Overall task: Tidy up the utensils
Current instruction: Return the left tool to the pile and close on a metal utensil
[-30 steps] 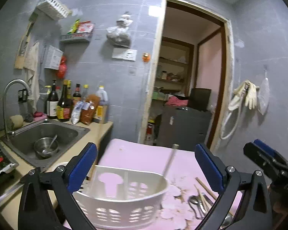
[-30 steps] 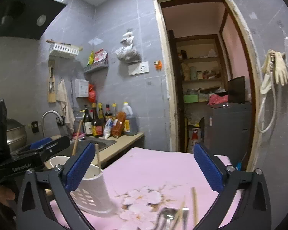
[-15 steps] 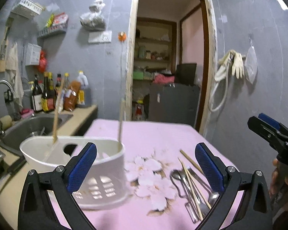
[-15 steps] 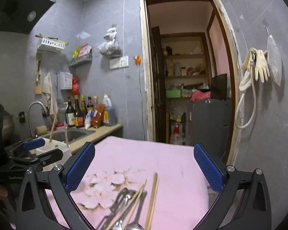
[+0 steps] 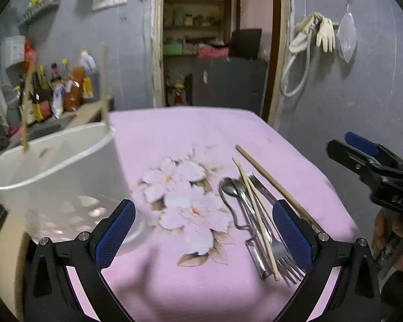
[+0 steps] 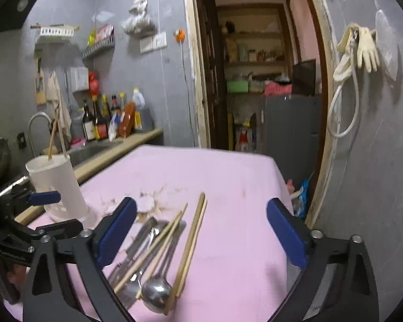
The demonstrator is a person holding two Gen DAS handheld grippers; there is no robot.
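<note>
A white utensil holder [image 5: 56, 171] stands at the left of the pink table [image 5: 180, 134] with two chopsticks [image 5: 27, 102] upright in it; it also shows in the right wrist view [image 6: 57, 185]. A pile of loose utensils lies at the right: spoon [image 5: 232, 187], fork [image 5: 279, 255], metal handles and several chopsticks [image 5: 274, 182]. The same pile lies under my right gripper [image 6: 201, 236], with a spoon [image 6: 155, 292] and chopsticks [image 6: 190, 244]. My left gripper [image 5: 201, 230] is open and empty above the cloth. My right gripper is open and empty too.
A counter with a sink [image 6: 94, 150], faucet [image 6: 37, 123] and several bottles [image 6: 104, 120] runs along the left of the table. An open doorway [image 6: 255, 75] lies behind. Gloves and a hose [image 6: 360, 51] hang on the right wall.
Both grippers have swung right and tilted down, from the holder toward the loose utensil pile. The holder has shifted to the left edge of both views. Both stayed open.
</note>
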